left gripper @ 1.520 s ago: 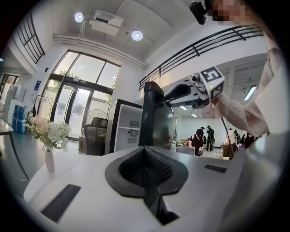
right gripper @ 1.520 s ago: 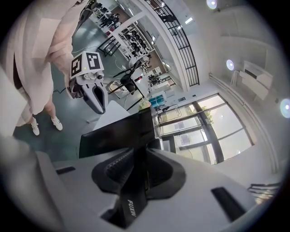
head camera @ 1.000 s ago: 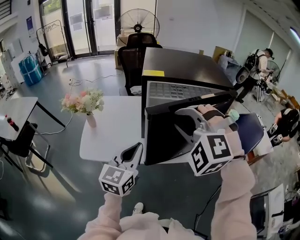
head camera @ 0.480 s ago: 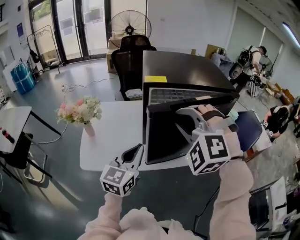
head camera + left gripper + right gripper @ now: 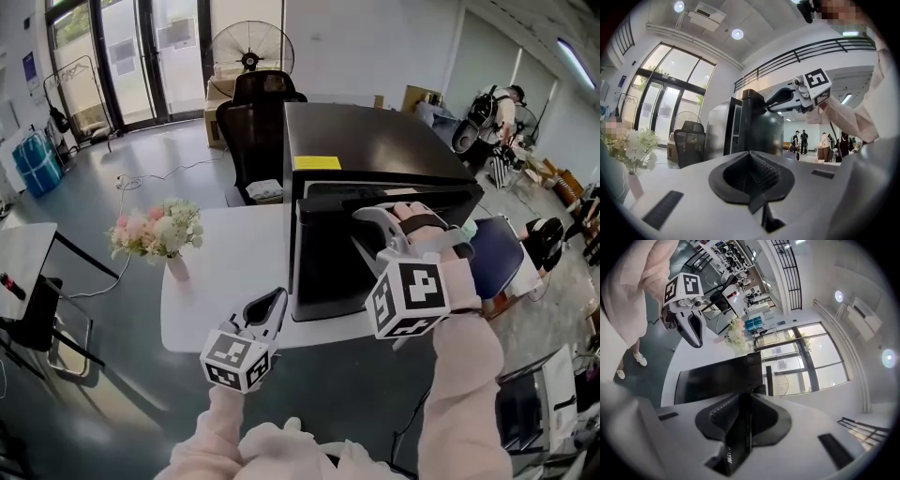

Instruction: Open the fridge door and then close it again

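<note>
- Nearly shut fridge door hides the fridge interior.
- Door faces the person, top edge running sideways.
- Right gripper clamps the door's edge; left gripper pinched together, empty.

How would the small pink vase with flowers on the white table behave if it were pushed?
The small pink vase looks narrow under its wide pink and white flowers, so it probably tips easily. It stands near the edge of the white table, so a push might send it off.
</note>
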